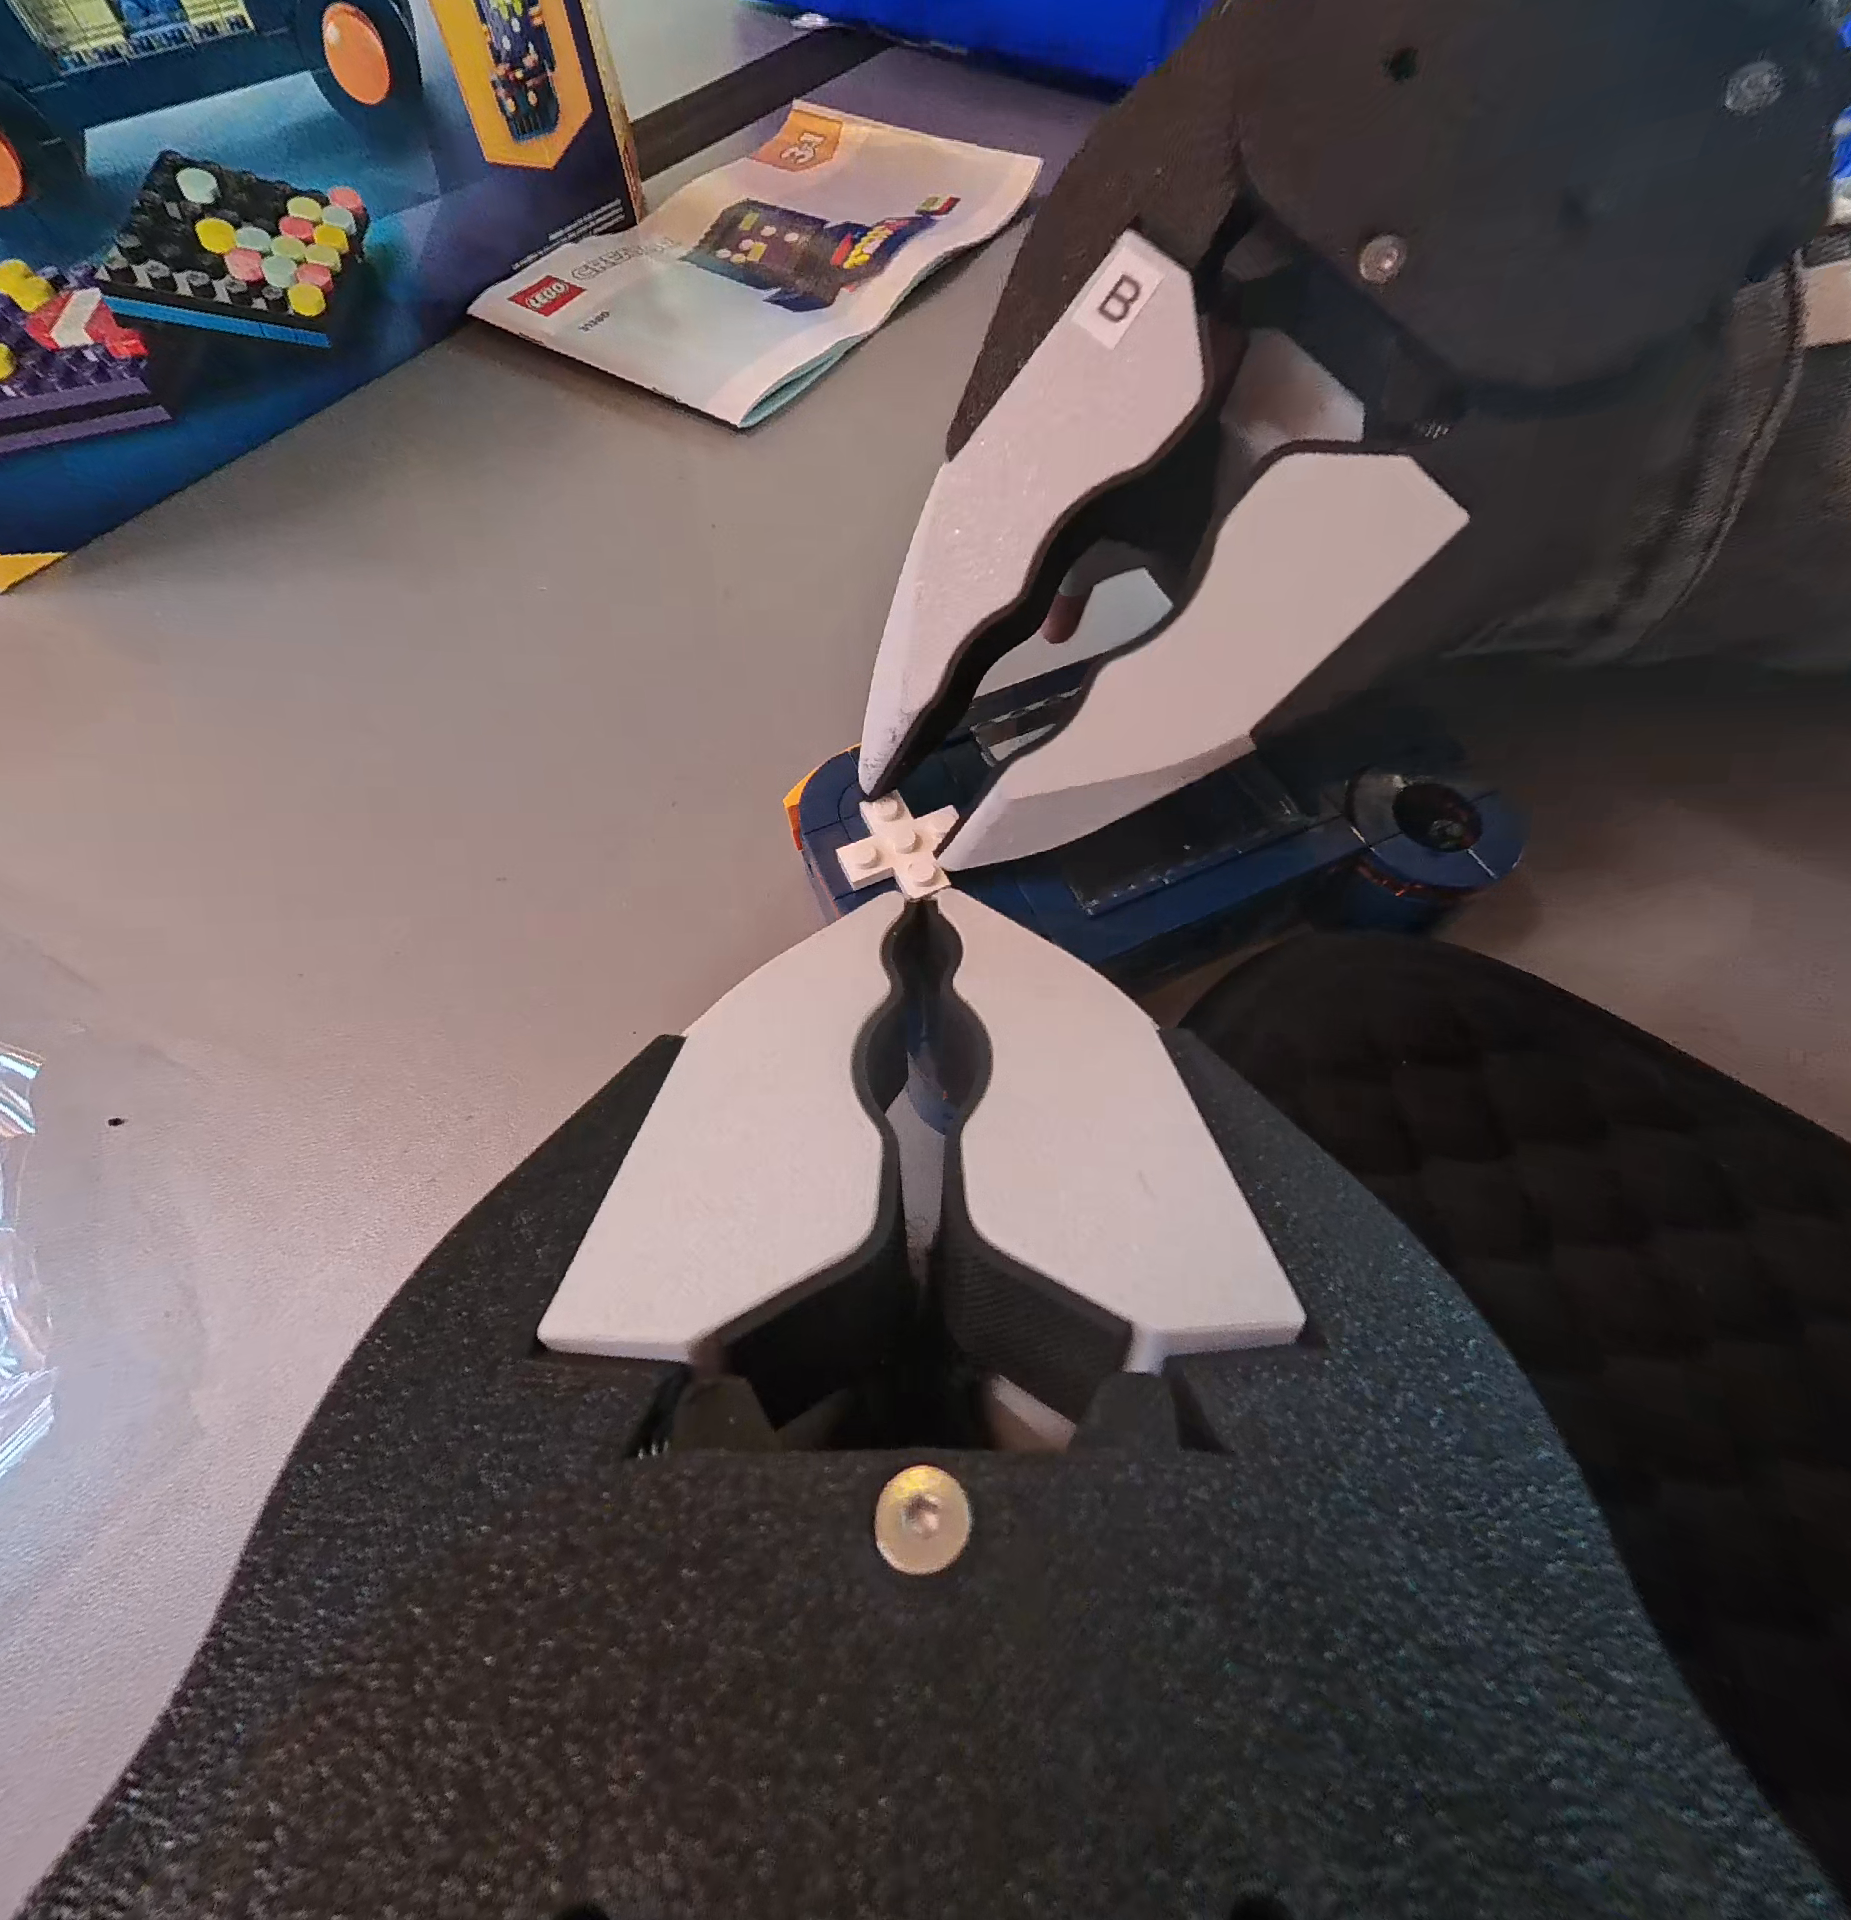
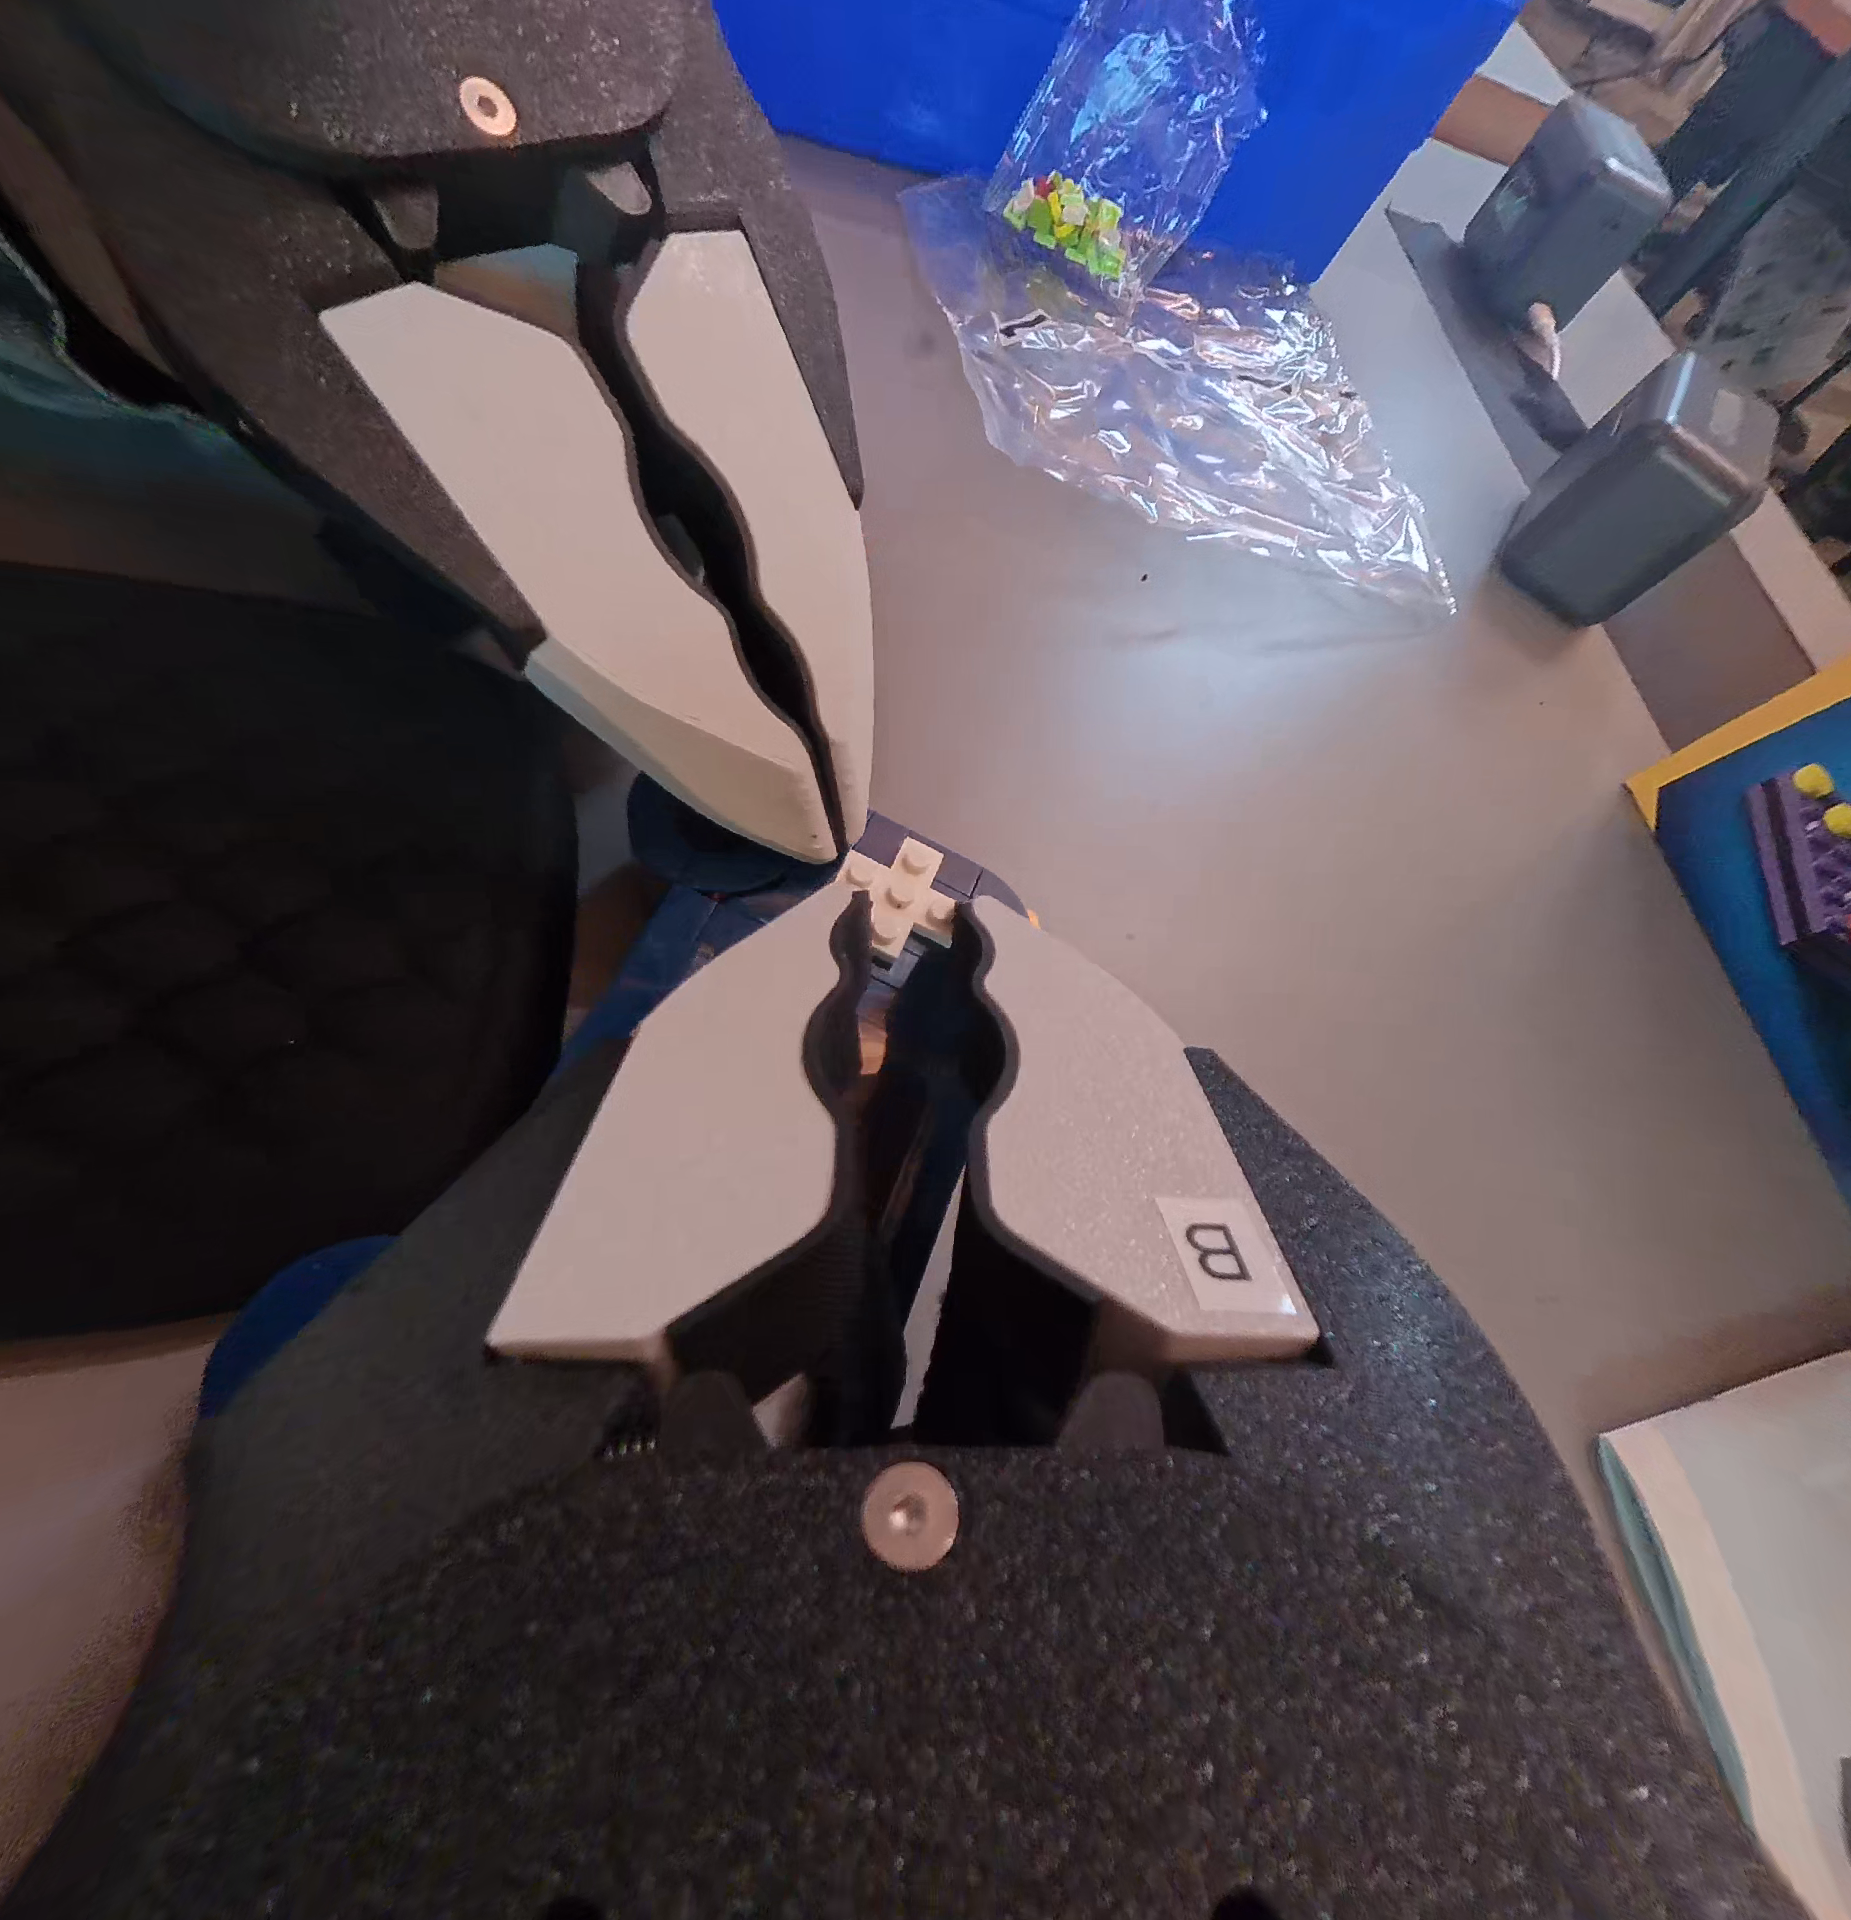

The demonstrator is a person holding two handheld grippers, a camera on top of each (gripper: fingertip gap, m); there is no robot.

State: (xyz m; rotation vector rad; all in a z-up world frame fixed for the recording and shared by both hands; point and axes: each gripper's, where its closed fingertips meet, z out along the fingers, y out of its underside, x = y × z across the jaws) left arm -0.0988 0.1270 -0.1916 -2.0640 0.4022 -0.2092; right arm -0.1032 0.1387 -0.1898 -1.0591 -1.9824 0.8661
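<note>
Noted blue car (image 1: pixel 1160 883) mostly hidden under grippers; left gripper (image 1: pixel 923 906) pinched fully together, empty, beside studded white cross plate (image 1: pixel 897 844) atop car; right gripper (image 2: pixel 905 920) narrowly parted, straddling plate.

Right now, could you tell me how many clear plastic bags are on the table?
2. One upright bag with green bits stands by the blue bin; one crumpled bag lies flat before it. Others may be hidden behind the grippers.
</note>
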